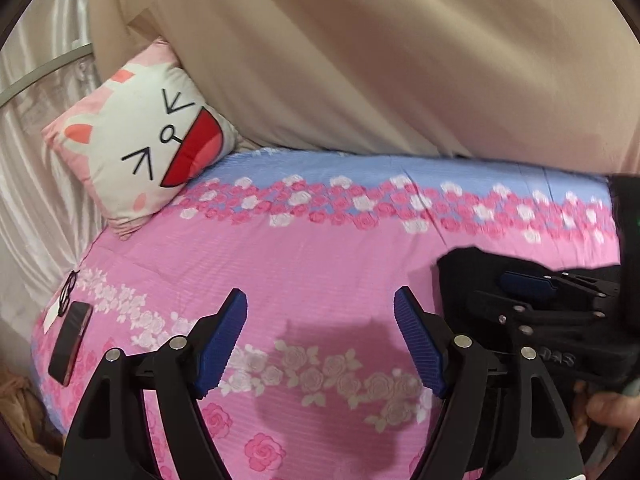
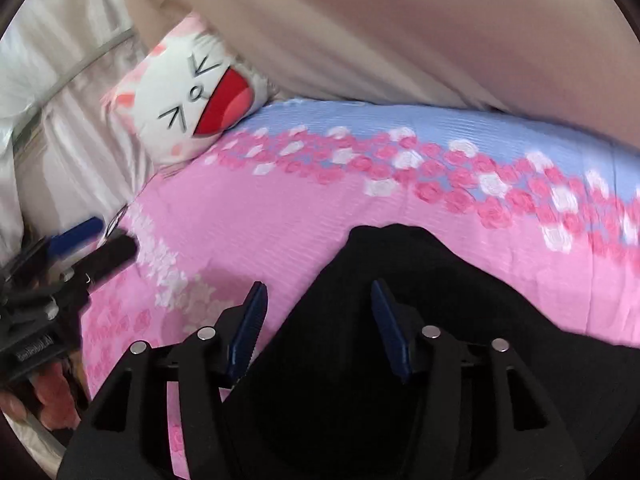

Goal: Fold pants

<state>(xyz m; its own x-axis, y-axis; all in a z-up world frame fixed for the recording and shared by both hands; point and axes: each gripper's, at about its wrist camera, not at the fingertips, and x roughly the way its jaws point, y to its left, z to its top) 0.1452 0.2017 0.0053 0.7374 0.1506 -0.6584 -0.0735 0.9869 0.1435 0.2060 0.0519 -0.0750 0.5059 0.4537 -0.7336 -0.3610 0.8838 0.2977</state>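
1. Two black grippers with blue ribbed pads show in the left wrist view. The left gripper [image 1: 320, 336] hangs over the pink bed sheet with rose flowers [image 1: 320, 252], and its jaws are wide apart with nothing between them.
2. Beside the left gripper, on its right, the black cloth pants [image 1: 460, 276] lie on the sheet. The right gripper [image 1: 532, 284] is over the pants there, but I cannot tell from this view how its jaws stand.
3. Far from the pants, at the back left of the sheet, a white and pink cat-face pillow [image 1: 148, 148] leans up. A dark flat phone [image 1: 70, 344] lies on the sheet's left edge. A big tan curtain [image 1: 380, 60] hangs behind the bed.
4. Now the right wrist view. The right gripper [image 2: 318, 328] is just over the pants [image 2: 400, 280], with its jaws apart. The pants show between the pads, but the pads do not squeeze them.
5. Left of the pants, the left gripper [image 2: 86, 240] is blurry over the sheet [image 2: 260, 208]. The cat pillow [image 2: 196, 96] sits at the back, past the pants.
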